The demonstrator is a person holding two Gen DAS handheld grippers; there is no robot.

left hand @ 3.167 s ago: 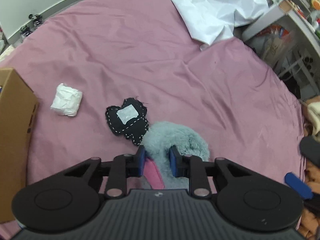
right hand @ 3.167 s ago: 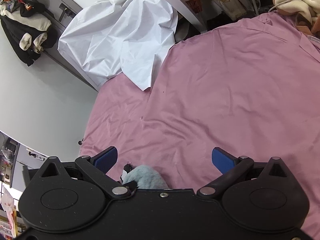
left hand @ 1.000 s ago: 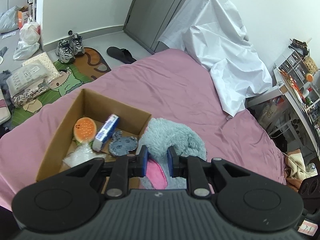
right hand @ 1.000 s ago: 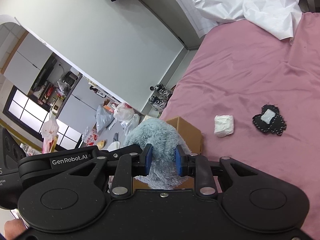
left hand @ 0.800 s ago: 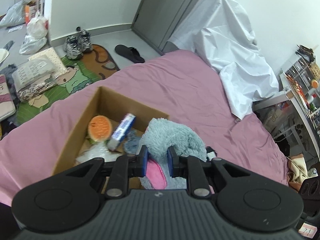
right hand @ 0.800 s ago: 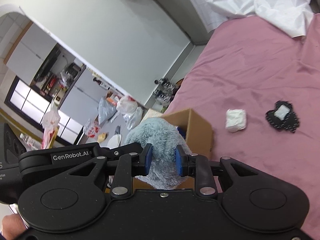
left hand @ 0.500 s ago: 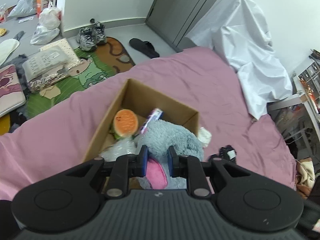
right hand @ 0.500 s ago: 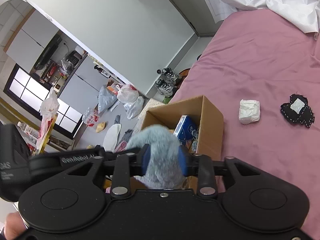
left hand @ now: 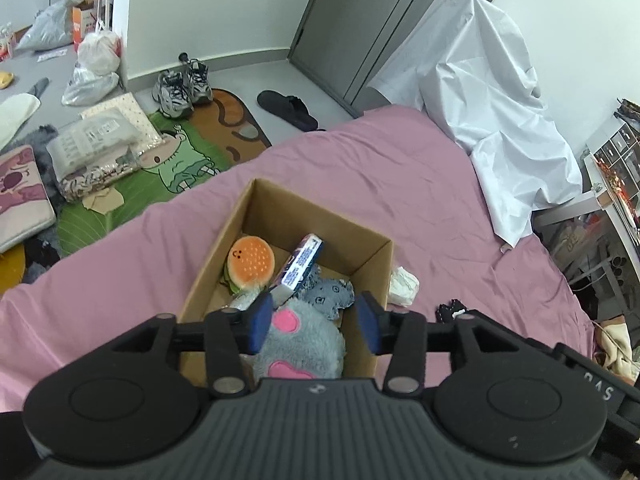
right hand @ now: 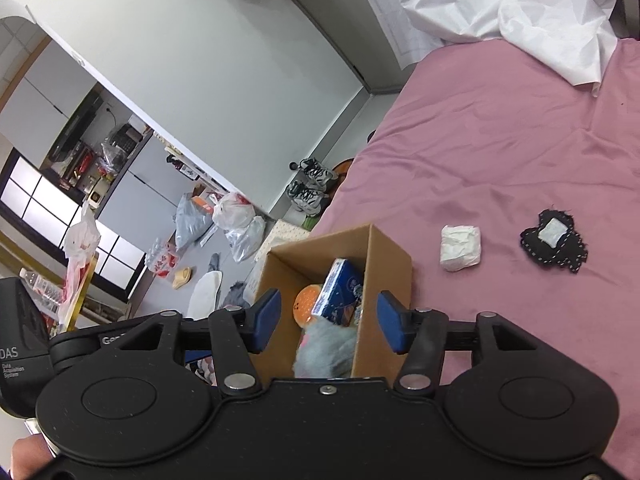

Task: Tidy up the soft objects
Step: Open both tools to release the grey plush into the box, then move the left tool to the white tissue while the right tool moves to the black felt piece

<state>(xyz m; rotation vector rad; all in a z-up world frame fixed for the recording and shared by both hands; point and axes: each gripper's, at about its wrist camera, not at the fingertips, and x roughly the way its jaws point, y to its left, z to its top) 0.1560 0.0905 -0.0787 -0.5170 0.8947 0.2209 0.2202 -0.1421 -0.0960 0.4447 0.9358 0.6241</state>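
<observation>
A grey fluffy plush with pink patches (left hand: 304,340) lies in the cardboard box (left hand: 376,268) on the pink bed. My left gripper (left hand: 314,320) hovers just above it, jaws opening, pads off the plush. My right gripper (right hand: 328,322) is over the same box (right hand: 390,256), jaws opening too, and the plush (right hand: 326,350) lies below them, untouched. Also in the box are an orange burger plush (left hand: 250,264), a blue packet (left hand: 302,268) and a small grey plush (left hand: 330,298). On the sheet lie a white wad (right hand: 460,248) and a black stitched patch (right hand: 554,242).
A white sheet (left hand: 492,116) is heaped at the bed's far end. Beyond the bed's edge the floor holds sneakers (left hand: 182,88), a slipper (left hand: 288,108), a cartoon mat (left hand: 180,160) and bags (left hand: 96,68). Shelving (left hand: 616,184) stands on the right.
Both grippers were shut on the grey plush over the box. Both have opened, and the plush has dropped into the box.
</observation>
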